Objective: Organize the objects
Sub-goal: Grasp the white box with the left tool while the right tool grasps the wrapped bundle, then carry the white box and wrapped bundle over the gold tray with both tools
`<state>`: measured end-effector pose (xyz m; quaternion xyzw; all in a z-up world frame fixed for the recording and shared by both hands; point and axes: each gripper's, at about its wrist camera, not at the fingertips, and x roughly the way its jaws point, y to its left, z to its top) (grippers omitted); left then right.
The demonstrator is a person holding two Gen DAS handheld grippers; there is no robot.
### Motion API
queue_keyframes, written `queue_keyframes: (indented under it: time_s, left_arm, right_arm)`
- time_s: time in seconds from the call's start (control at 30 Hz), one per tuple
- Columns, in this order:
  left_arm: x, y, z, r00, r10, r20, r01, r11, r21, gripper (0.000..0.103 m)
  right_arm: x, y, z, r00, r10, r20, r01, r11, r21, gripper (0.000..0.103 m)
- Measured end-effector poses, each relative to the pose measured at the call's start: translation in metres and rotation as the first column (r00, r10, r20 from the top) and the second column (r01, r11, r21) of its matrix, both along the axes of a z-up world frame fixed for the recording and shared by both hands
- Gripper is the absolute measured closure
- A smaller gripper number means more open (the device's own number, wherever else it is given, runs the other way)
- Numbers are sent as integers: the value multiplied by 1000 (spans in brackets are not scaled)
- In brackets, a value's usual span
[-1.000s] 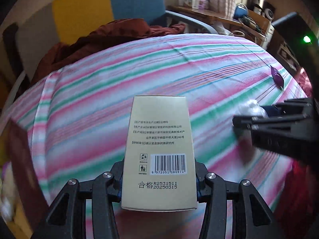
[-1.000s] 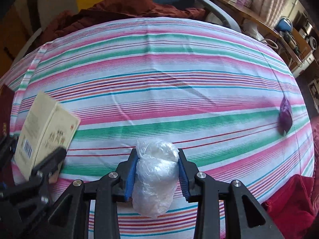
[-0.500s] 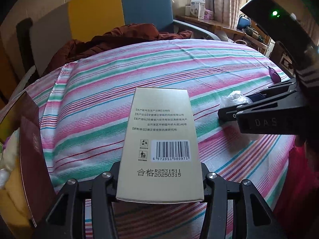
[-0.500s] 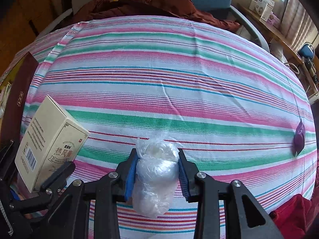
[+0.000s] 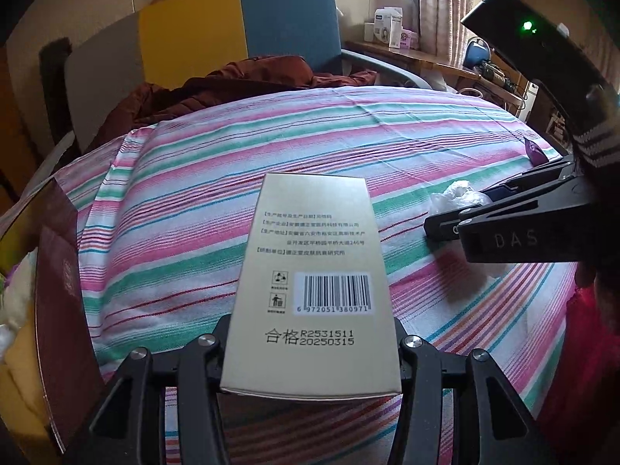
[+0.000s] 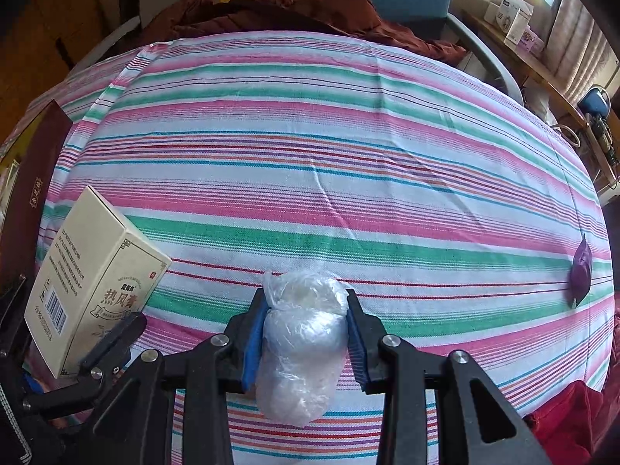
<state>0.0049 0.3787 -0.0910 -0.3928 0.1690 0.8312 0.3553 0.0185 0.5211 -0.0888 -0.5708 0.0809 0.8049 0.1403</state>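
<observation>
Striped cloth (image 6: 348,162) covers the bed, and we judge the sorting about midway: both our tools are loaded, while a purple packet (image 6: 580,271) lies alone near the right edge. Our left tool (image 5: 312,343) is closed on a beige carton (image 5: 312,283), held above the cloth beside a dark red box (image 5: 58,310). Our right tool (image 6: 306,331) pinches a plastic-wrapped bundle (image 6: 302,345) between blue pads (image 6: 254,339).
</observation>
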Motion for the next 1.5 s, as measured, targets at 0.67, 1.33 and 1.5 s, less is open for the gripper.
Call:
queue_keyframes:
  time_s: [0.67, 1.33, 1.5]
  left_arm:
    - [2, 1, -1, 1000, 0, -15, 0, 1000, -2, 52]
    - [33, -50, 60, 1000, -8, -21, 9, 999, 39, 52]
    - [30, -93, 86, 999, 44, -20, -42, 994, 101, 52]
  right_arm:
    - [-1, 3, 3, 1000, 14, -9, -14, 1000, 10, 67]
    - [4, 2, 6, 1000, 15, -7, -14, 997, 74, 67]
    - [4, -5, 7, 1000, 24, -1, -23, 997, 73, 67]
